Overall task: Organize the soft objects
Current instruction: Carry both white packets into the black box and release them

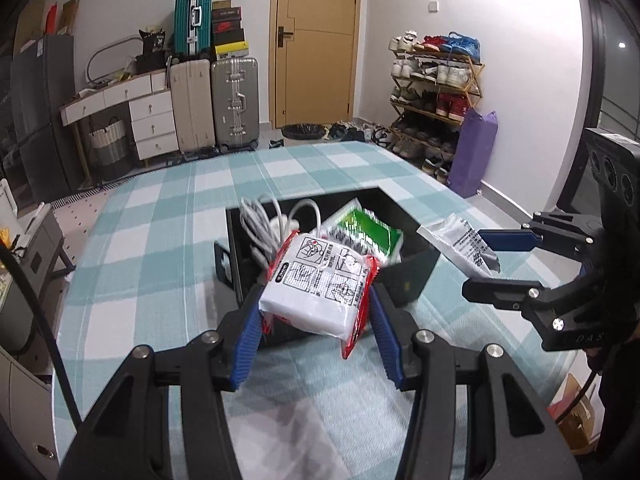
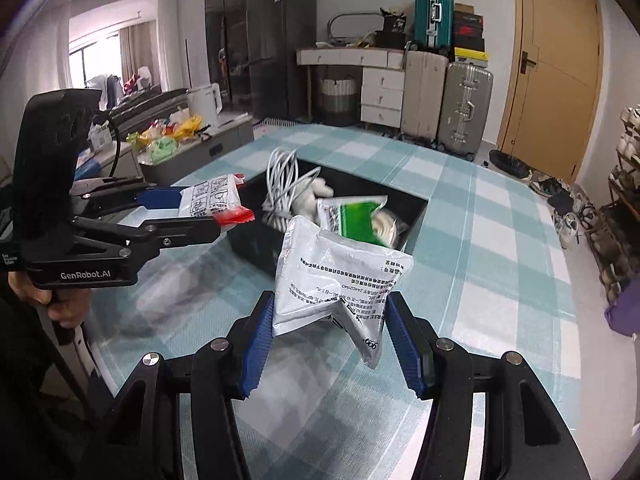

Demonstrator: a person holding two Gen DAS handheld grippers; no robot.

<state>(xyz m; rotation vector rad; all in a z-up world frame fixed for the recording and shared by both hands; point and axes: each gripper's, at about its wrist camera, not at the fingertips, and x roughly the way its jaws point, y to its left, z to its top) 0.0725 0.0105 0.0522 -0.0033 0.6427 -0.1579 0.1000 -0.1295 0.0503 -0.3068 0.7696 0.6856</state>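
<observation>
The left gripper [image 1: 316, 320] pinches a red-edged white packet [image 1: 318, 286] between its blue pads, above the near edge of the black bin [image 1: 412, 270] (white cable [image 1: 262, 226] and green packet [image 1: 366, 236] inside). Right of it, the right gripper [image 2: 330, 340] clamps a silver pouch [image 2: 340, 276] over the checked cloth [image 2: 480, 240].

Suitcases [image 1: 216, 100], a shoe rack [image 1: 436, 92] — wooden door [image 1: 316, 40] between them.

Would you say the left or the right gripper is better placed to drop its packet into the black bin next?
Left, probably: the left gripper holds its red-edged white packet right at the black bin wall, while the right gripper with its silver pouch looks slightly farther back.
</observation>
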